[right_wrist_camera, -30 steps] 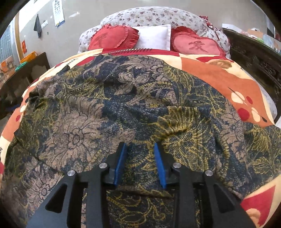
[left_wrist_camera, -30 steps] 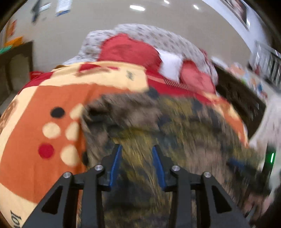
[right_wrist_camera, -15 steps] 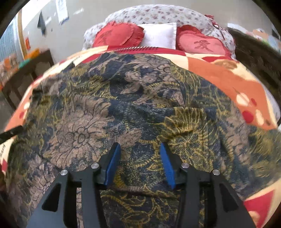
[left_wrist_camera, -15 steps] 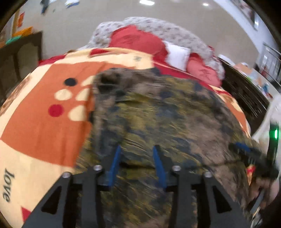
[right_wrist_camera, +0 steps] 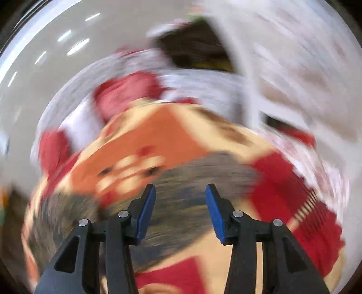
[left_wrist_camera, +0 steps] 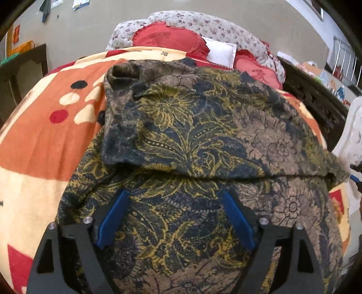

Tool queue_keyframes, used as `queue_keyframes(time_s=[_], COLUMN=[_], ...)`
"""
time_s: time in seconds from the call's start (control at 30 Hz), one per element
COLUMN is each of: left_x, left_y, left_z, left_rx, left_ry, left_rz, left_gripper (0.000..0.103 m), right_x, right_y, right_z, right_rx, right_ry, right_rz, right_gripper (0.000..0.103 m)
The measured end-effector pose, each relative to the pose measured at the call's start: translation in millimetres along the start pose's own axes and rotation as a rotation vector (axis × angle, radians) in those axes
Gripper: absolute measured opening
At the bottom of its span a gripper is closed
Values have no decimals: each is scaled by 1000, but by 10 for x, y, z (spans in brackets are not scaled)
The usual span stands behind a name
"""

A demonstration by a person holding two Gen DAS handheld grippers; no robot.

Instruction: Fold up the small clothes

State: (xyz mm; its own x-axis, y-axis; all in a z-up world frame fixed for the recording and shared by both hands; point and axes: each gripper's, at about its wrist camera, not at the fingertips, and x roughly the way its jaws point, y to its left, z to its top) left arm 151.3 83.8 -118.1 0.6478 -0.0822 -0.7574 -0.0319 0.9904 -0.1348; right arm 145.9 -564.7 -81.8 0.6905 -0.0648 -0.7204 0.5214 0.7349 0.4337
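Observation:
A dark floral garment (left_wrist_camera: pixel 203 126) in navy, gold and brown lies on the orange and cream blanket (left_wrist_camera: pixel 45 140). Its far part is doubled over toward me, with the fold's edge (left_wrist_camera: pixel 203 175) running across just ahead of my left gripper (left_wrist_camera: pixel 175 194). That gripper's jaws are opening wide above the lower layer, and the blue pads (left_wrist_camera: pixel 113 222) press on nothing. The right wrist view is smeared by motion. My right gripper (right_wrist_camera: pixel 181 190) is open over the blurred grey edge of the garment (right_wrist_camera: pixel 192 176), holding nothing. Its tip (left_wrist_camera: pixel 355 178) shows at the right edge of the left wrist view.
Red heart cushions (left_wrist_camera: pixel 167 38) and a white pillow (left_wrist_camera: pixel 220 50) lean on flowered bedding (left_wrist_camera: pixel 203 20) at the bed's head. Dark wooden furniture (left_wrist_camera: pixel 316 99) runs along the right side, and a dark cabinet (left_wrist_camera: pixel 25 65) stands at the left. A person's white clothing (left_wrist_camera: pixel 354 135) is at the right.
The left jaws have spread wide, and the garment's far part now lies doubled over ahead of them. The right gripper has opened wider, swung fast off to the garment's edge and rolled.

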Motion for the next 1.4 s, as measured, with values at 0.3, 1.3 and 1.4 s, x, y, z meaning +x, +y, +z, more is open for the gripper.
queue_keyframes(time_s=[0.3,1.3,1.4], left_x=[5,64,279], left_y=[26,-501,-746], left_z=[-26,723,696], left_rx=[1,-202,-217], left_ry=[2,183,277], left_rz=[7,-503,-560], left_gripper=[90,91,91], right_x=[350,137,83], right_y=[-534,2677,2674], right_z=[36,-2199,-2367], right_rx=[134,-699,-753], right_ry=[36,236,205], right_rz=[107,600,581], right_gripper=[47,7,7])
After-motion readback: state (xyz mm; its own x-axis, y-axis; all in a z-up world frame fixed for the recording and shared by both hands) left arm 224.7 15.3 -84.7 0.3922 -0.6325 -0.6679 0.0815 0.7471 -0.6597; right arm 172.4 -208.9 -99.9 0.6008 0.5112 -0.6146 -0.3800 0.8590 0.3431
